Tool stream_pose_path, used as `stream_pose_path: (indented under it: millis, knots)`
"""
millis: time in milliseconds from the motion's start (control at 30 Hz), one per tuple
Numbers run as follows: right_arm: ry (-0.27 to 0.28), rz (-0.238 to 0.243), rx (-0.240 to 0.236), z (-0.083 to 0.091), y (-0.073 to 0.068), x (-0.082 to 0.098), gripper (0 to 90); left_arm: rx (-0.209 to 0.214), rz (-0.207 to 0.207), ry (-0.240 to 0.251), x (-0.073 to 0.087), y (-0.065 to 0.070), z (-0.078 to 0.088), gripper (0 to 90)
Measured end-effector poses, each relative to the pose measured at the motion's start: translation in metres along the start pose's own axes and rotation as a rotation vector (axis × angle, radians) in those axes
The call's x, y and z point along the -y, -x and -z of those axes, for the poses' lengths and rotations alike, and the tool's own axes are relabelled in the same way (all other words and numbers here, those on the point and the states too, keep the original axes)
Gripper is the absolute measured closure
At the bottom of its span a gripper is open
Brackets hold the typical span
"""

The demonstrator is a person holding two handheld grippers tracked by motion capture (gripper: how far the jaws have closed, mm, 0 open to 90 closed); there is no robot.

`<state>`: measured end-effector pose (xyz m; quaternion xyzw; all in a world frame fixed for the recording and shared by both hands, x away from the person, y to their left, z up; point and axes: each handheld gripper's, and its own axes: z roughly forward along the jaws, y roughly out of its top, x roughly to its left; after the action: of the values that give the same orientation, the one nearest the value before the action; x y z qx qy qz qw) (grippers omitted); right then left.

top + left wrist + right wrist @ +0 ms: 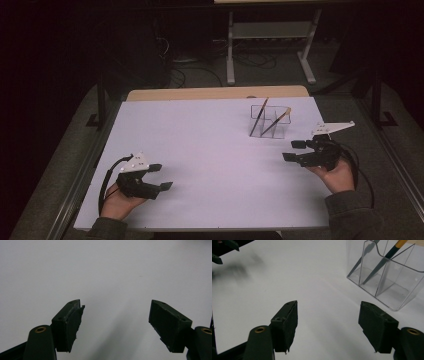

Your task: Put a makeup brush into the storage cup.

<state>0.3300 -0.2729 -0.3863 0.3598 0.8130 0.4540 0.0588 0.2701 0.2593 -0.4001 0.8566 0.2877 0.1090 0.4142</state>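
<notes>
A clear plastic holder (270,124) with several compartments stands on the white table sheet (210,150) at the right rear. Two thin brushes lean in it: a dark one (262,113) and one with a yellow upper end (281,119). My right gripper (294,150) lies just right of and nearer than the holder, open and empty. In the right gripper view the holder (397,287) stands ahead to the right of the gripper (328,320), with both brushes (384,260) inside. My left gripper (162,176) rests open at the front left, its pads (72,322) wide apart over bare sheet.
The wooden table edge (200,93) shows beyond the sheet. Behind it are a metal stand (270,45) and cables on a dark floor. In the right gripper view the left gripper (222,247) appears far off at the top left.
</notes>
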Motion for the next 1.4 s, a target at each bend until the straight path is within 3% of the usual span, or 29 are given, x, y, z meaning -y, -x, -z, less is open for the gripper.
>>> stream_pose_path:
  millis: [1400]
  knots:
    - [0.023,-0.009,-0.018,-0.001,-0.028,0.047,27.4,-0.042,0.014,0.011,0.019,0.003,0.017,25.6]
